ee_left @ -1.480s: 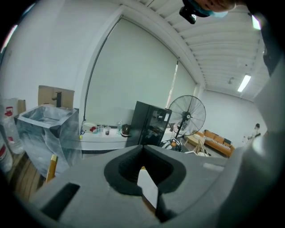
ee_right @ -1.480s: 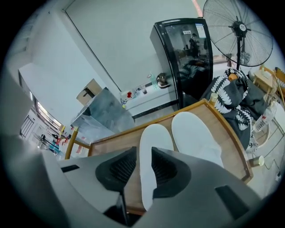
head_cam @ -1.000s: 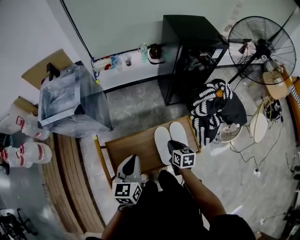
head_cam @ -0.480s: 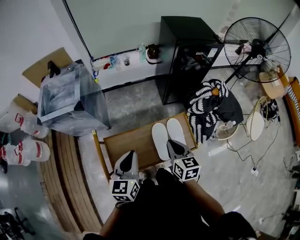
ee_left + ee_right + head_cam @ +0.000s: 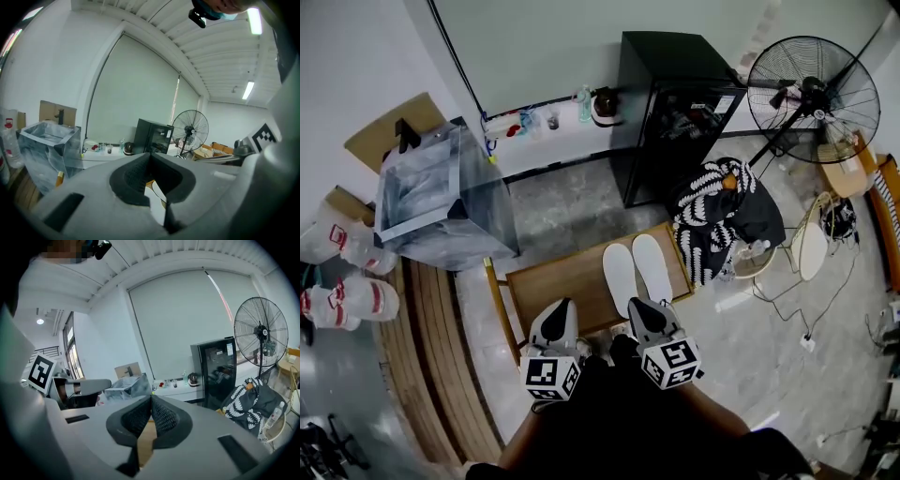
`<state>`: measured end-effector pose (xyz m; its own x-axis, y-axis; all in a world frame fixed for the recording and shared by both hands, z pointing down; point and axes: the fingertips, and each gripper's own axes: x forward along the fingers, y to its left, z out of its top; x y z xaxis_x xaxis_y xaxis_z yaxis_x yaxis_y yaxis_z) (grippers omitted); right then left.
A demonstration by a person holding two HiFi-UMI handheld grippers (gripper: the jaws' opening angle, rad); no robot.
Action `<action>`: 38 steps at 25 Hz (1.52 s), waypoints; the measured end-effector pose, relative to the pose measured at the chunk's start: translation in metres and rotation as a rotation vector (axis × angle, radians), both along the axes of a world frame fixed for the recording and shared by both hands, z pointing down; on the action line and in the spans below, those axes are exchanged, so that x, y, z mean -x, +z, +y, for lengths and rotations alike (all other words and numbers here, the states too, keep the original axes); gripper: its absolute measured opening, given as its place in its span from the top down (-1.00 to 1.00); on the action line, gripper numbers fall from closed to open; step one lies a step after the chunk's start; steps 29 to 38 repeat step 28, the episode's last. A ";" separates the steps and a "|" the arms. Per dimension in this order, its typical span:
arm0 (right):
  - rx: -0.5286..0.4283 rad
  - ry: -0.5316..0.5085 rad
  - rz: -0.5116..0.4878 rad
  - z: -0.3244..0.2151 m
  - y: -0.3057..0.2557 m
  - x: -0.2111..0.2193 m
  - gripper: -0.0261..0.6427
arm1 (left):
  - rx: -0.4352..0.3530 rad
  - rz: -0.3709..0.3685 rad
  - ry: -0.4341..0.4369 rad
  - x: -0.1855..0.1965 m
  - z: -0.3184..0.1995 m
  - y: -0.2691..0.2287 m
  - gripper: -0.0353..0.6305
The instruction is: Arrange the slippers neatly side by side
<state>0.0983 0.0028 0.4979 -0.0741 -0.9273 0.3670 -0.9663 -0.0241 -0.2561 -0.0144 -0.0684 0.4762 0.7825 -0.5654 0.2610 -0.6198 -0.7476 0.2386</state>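
Observation:
Two white slippers lie side by side, toes pointing away, on the right half of a low wooden table [image 5: 551,281]: the left slipper [image 5: 620,277] and the right slipper [image 5: 652,266]. My right gripper [image 5: 637,307] hovers at the table's near edge just behind their heels, jaws shut on nothing. My left gripper [image 5: 558,311] hangs at the near edge further left, also shut and empty. In the left gripper view the slippers [image 5: 157,197] show through the gap under the closed tips [image 5: 150,154]. The right gripper view shows closed tips [image 5: 151,397] over bare wood.
A black cabinet [image 5: 675,103] stands beyond the table, with a standing fan [image 5: 811,89] to its right. A chair draped in striped cloth [image 5: 720,220] sits right of the table. A clear plastic bin [image 5: 441,202] and white bags [image 5: 347,272] are at the left.
My right gripper has drawn back from the slippers' heels toward the person and a little left. The left gripper has barely moved. The slippers stay put.

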 end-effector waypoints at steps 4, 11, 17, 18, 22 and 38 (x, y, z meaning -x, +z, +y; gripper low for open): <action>0.000 0.009 0.006 0.001 0.000 -0.004 0.89 | -0.005 0.000 0.004 -0.001 0.001 0.001 0.84; -0.001 0.009 0.010 0.003 -0.001 -0.003 0.89 | -0.003 -0.002 0.004 0.001 0.004 0.001 0.84; 0.004 0.002 0.007 0.004 0.000 -0.003 0.89 | 0.005 -0.004 0.004 -0.001 0.005 0.004 0.84; 0.005 0.001 0.006 0.005 0.001 -0.003 0.89 | 0.005 -0.004 0.005 -0.001 0.006 0.004 0.84; 0.006 -0.002 0.005 0.004 0.001 -0.002 0.89 | 0.006 -0.003 0.005 -0.001 0.006 0.004 0.84; 0.008 -0.008 0.008 0.003 0.002 -0.001 0.89 | 0.014 0.000 0.007 -0.002 0.004 0.007 0.84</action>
